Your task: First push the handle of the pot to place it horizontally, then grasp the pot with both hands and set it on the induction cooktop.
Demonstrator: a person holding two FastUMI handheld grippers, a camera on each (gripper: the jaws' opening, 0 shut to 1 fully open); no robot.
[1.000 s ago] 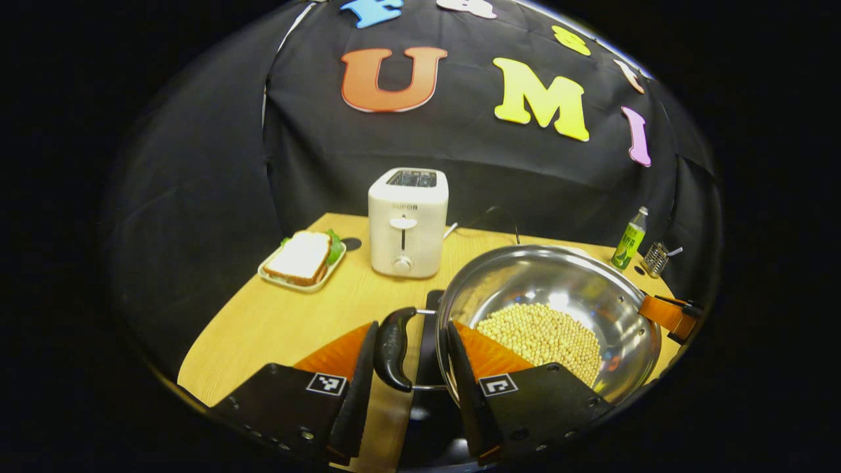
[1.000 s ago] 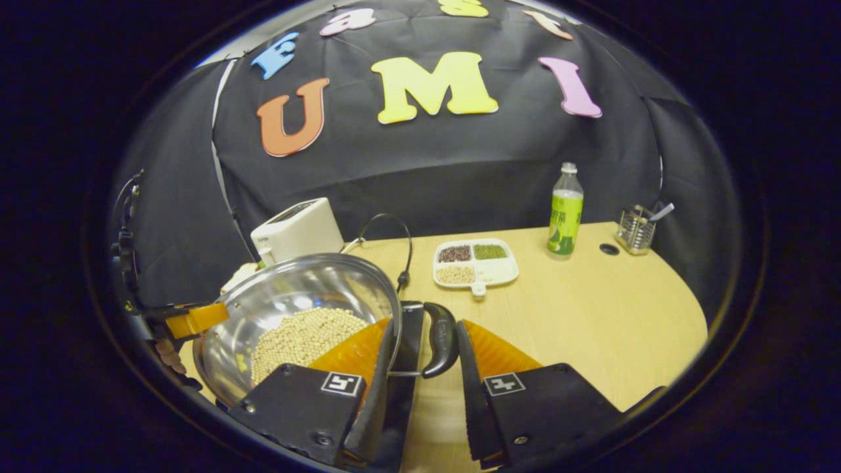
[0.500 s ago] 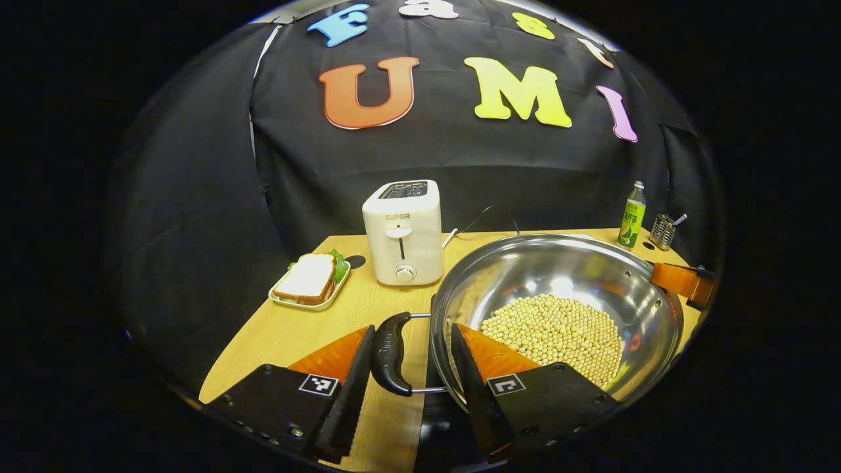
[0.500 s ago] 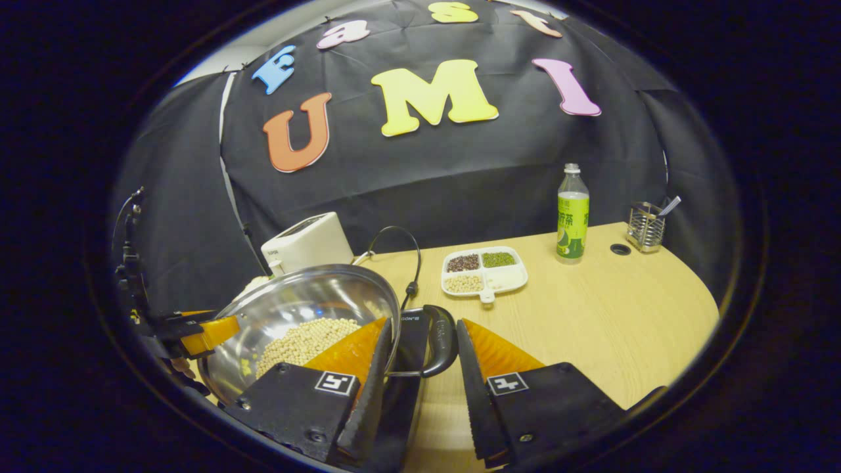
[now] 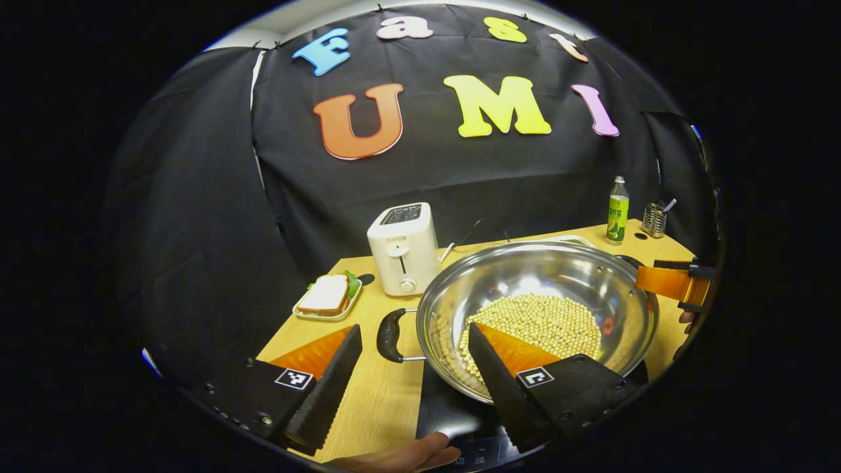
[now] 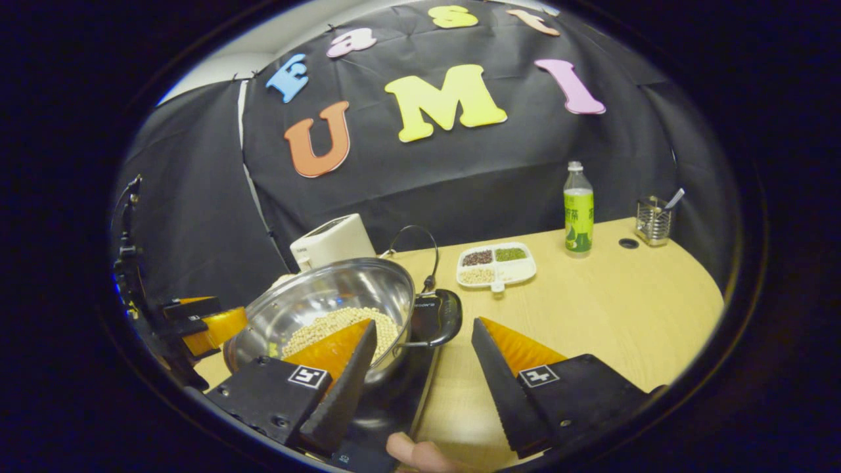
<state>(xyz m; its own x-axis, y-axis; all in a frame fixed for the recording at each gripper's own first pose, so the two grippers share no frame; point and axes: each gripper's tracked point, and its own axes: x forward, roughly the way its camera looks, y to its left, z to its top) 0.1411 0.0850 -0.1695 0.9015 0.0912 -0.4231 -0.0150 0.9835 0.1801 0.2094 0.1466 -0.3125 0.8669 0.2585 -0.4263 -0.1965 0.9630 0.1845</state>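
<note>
pot (image 5: 539, 309) | steel, part-filled with beans, resting on induction cooktop (image 5: 447, 407) | likely heavy, slippery (take by the side handles (image 5: 389, 335)) | left gripper (image 5: 410, 368), right gripper (image 6: 420, 364): jaws spread, off handles

Wooden table (image 6: 591, 309) carries toaster (image 5: 403, 248), sandwich plate (image 5: 327, 299), bean tray (image 6: 496, 264), bottle (image 6: 578, 209), cooktop (image 6: 401, 387).

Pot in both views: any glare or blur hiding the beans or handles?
Left gripper view: bright glare spots on the pot inner wall, beans sharp, handle crisp; fisheye bends the table edge. Right gripper view: softer reflections on the pot, handle clear, no motion blur.
</note>
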